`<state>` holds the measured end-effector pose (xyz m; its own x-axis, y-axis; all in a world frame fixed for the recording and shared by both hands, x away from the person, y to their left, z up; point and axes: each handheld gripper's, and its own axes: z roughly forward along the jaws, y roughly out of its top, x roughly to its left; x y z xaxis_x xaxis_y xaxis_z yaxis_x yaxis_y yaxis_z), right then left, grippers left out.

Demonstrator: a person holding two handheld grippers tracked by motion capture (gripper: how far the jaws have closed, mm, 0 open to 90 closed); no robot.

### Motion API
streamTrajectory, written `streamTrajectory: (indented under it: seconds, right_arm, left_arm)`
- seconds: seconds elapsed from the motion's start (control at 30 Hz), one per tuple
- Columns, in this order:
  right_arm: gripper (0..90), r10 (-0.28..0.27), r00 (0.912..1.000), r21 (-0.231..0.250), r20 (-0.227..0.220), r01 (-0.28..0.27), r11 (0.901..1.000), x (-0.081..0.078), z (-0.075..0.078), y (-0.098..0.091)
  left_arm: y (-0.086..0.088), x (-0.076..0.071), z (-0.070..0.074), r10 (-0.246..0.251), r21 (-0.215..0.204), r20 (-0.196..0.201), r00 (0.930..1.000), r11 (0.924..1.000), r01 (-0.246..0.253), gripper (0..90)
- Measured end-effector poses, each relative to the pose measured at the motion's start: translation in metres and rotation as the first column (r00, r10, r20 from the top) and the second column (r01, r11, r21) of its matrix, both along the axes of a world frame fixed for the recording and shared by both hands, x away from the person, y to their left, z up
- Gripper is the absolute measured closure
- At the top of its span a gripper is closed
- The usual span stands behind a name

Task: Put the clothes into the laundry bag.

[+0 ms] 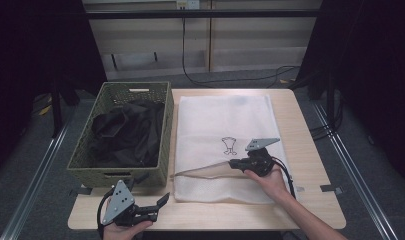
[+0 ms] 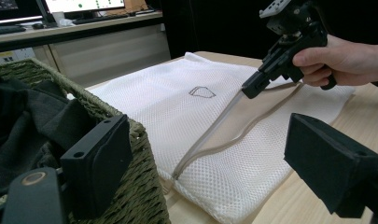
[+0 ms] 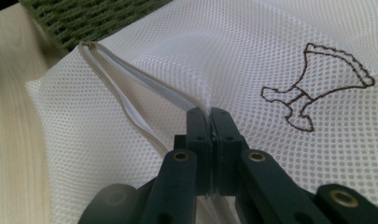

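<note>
A white mesh laundry bag (image 1: 225,120) lies flat on the wooden table (image 1: 305,125), its zipper mouth (image 3: 130,112) parted along the near side. My right gripper (image 1: 233,164) is shut on the upper edge of that mouth (image 3: 209,114) and holds it a little above the lower layer. In the left gripper view that gripper (image 2: 249,88) pinches the raised edge of the bag (image 2: 163,102). My left gripper (image 1: 162,202) stands open at the table's front left, nothing between its jaws (image 2: 210,158). A brown embroidered mark (image 3: 317,84) sits on the mesh beside the grip.
A green woven basket (image 1: 85,145) stands left of the bag with black clothing (image 1: 125,132) piled inside. Its corner (image 2: 144,186) is close to my left gripper. Bare wood runs along the front and right edges of the table. Cables lie on the floor behind.
</note>
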<state>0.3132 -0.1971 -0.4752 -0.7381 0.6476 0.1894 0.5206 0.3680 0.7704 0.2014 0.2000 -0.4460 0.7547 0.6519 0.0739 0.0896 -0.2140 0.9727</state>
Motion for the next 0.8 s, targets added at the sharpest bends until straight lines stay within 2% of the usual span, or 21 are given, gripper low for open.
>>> streamTrajectory:
  seconds: [0.03, 0.17, 0.3, 0.33, 0.37, 0.43, 0.53, 0.63, 0.77, 0.8]
  right_arm:
    - [88.1, -0.005, 0.9999, 0.018, 0.012, 0.005, 0.9998, 0.0, 0.004, -0.001]
    - [88.1, -0.011, 0.9993, 0.034, 0.034, 0.01, 0.9994, 0.0, 0.012, -0.002]
    - [88.2, -0.025, 0.9973, 0.056, 0.069, 0.021, 0.9982, 0.0, 0.024, -0.005]
    - [88.2, -0.029, 0.997, 0.064, 0.072, 0.024, 0.9977, 0.001, 0.027, -0.006]
    - [88.2, -0.029, 0.9959, 0.07, 0.085, 0.023, 0.9973, 0.001, 0.029, -0.007]
    - [88.1, -0.039, 0.9948, 0.084, 0.094, 0.031, 0.996, 0.002, 0.034, -0.008]
    - [88.1, -0.046, 0.9933, 0.096, 0.106, 0.036, 0.9948, 0.002, 0.038, -0.008]
    - [88.1, -0.048, 0.9924, 0.111, 0.113, 0.036, 0.9932, 0.004, 0.043, -0.009]
    - [88.2, -0.066, 0.9885, 0.159, 0.136, 0.044, 0.9863, 0.01, 0.059, -0.012]
    - [88.2, -0.066, 0.9885, 0.159, 0.136, 0.044, 0.9863, 0.01, 0.059, -0.012]
  left_arm:
    - [0.0, 0.0, 0.0, 0.001, -0.002, -0.002, 1.0, 1.0, -0.001, 14.5]
    - [0.002, 0.0, 0.0, 0.008, 0.005, -0.002, 1.0, 1.0, -0.008, 14.6]
    - [0.003, 0.0, 0.001, 0.011, -0.011, 0.0, 0.9999, 0.9999, -0.011, 14.6]
    - [0.003, 0.0, 0.001, 0.008, -0.008, 0.001, 1.0, 0.9999, -0.008, 14.2]
    - [0.004, 0.0, 0.001, -0.012, -0.022, 0.012, 0.9998, 0.9997, 0.013, 13.8]
    - [0.004, 0.0, 0.002, -0.014, -0.022, 0.015, 0.9998, 0.9996, 0.014, 13.8]
    - [0.002, 0.0, 0.001, -0.008, -0.034, -0.001, 1.0, 0.9994, 0.008, 13.8]
    - [0.0, -0.001, 0.001, -0.025, -0.017, -0.006, 0.9997, 0.9995, 0.025, 13.8]
    - [0.002, 0.0, 0.002, 0.006, -0.026, 0.003, 1.0, 0.9996, -0.006, 12.7]
    - [0.002, 0.0, 0.002, 0.006, -0.026, 0.003, 1.0, 0.9996, -0.006, 12.6]
